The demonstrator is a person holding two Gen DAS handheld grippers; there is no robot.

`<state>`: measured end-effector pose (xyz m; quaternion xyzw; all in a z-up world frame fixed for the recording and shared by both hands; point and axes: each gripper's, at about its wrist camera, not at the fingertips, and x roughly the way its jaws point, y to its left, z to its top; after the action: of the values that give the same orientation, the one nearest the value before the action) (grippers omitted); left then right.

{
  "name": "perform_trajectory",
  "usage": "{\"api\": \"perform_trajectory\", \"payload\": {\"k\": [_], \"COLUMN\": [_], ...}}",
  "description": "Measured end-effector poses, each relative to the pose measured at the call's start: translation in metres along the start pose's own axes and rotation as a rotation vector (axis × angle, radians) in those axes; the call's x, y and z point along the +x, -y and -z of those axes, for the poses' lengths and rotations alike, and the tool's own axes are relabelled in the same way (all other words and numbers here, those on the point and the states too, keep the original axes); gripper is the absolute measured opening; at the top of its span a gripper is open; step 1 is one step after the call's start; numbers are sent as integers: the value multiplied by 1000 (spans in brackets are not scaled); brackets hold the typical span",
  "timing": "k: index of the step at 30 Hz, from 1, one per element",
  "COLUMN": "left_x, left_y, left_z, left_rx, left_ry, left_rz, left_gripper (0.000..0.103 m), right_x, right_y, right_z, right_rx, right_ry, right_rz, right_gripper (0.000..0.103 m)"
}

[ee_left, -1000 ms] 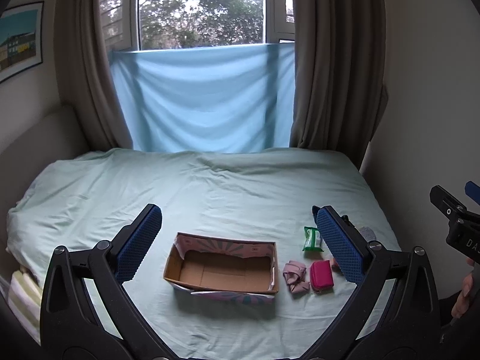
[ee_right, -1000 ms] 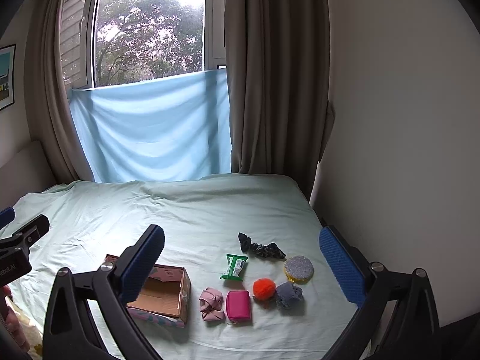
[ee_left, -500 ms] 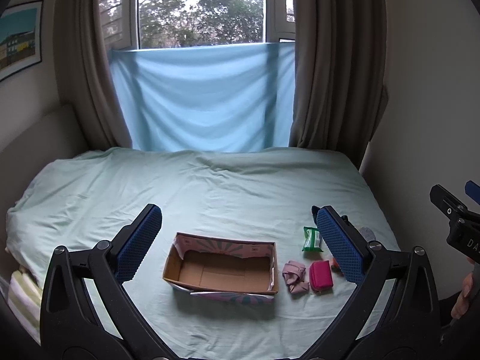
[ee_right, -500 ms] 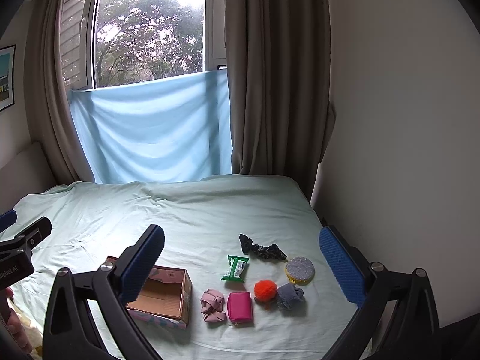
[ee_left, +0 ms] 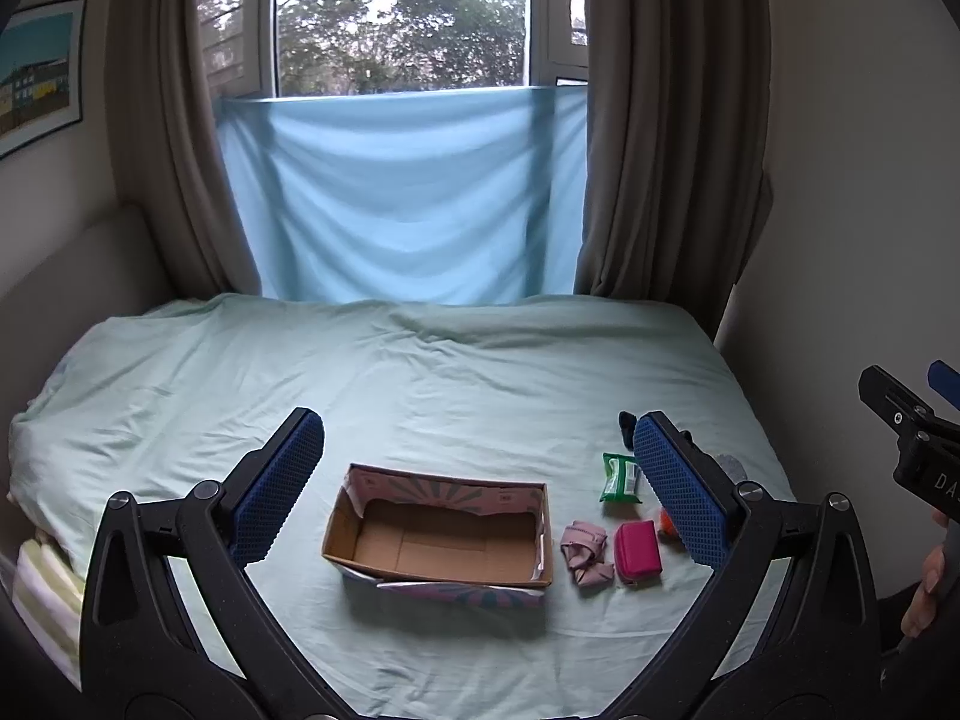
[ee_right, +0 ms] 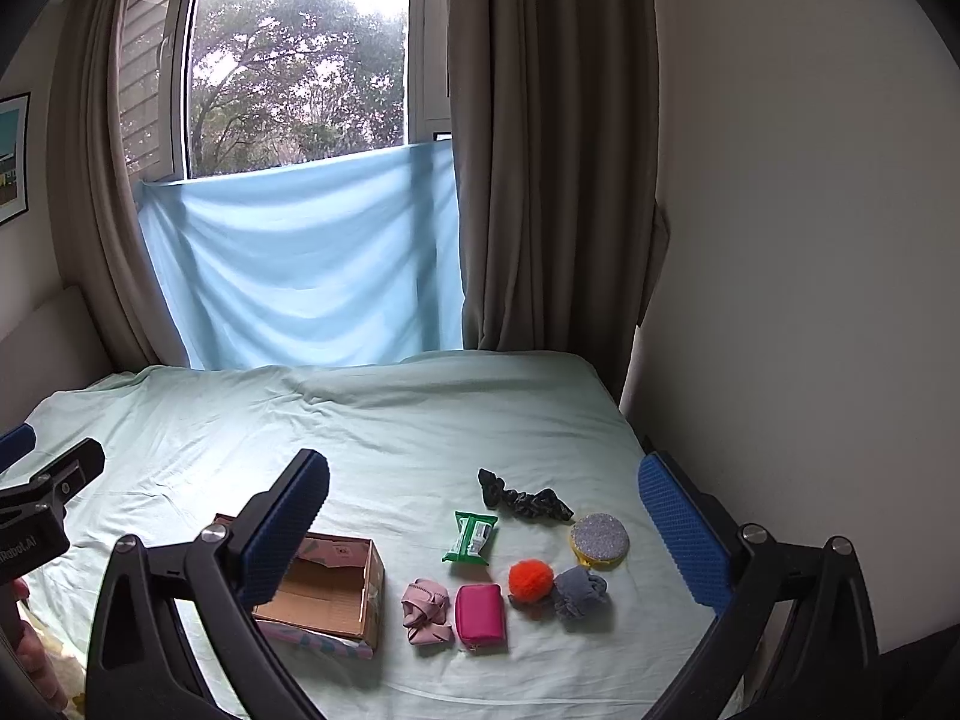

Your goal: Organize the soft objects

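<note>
Blue-padded fingers frame the bottom of both views. The left gripper (ee_left: 480,480) hangs above the near edge of the bed with its jaws spread wide and nothing between them; the right gripper (ee_right: 486,516) hovers likewise, wide open and empty.

Between the left gripper's fingers, low in the centre of its view, sits an open cardboard box (ee_left: 441,534) with a patterned outside and bare brown floor, resting on the pale green bedsheet (ee_left: 390,372). Just right of the box lies a crumpled pink cloth (ee_right: 426,611), and touching or nearly touching it a magenta pouch (ee_right: 479,611). Further right in the same row come an orange pom-pom (ee_right: 530,579) and a grey-blue scrunchie (ee_right: 579,593), close beside each other. A little farther back lies a green wipes packet (ee_right: 471,537), and to its right a round glittery silver pad (ee_right: 599,539) with a yellow rim. Behind those stretches a black scrunchie (ee_right: 523,498), pulled long across the sheet.

All of these soft things lie outside the box, in the lower centre-right of the right wrist view.

Beyond the bed, a light blue cloth (ee_left: 396,192) hangs across the lower window, flanked by brown curtains (ee_left: 666,120). Trees show through the glass, and a framed picture (ee_left: 39,72) hangs at the upper left.
</note>
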<state>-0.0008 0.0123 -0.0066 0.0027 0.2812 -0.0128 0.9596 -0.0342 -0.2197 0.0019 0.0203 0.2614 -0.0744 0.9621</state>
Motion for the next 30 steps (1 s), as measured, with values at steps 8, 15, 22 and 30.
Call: {"api": "perform_trajectory", "payload": {"k": [8,15,22,30], "left_x": [-1,-3,-7,-13], "left_y": [-1,-1,-4,-6], "left_z": [0,2,3,1], "left_rx": [-3,-6,-11,-11], "left_ry": [-1,1,4,13], "left_rz": [0,-3,-3,-4], "left_gripper": [102,102,102,102], "right_x": [0,-1,-3,-7], "right_y": [0,-1,-3,-4], "right_z": [-1,-1,-2,-1], "right_rx": [-1,-3,-4,-5], "right_ry": [1,5,8,19], "right_rz": [-2,-11,-19,-24], "right_gripper": [103,103,103,103]}}
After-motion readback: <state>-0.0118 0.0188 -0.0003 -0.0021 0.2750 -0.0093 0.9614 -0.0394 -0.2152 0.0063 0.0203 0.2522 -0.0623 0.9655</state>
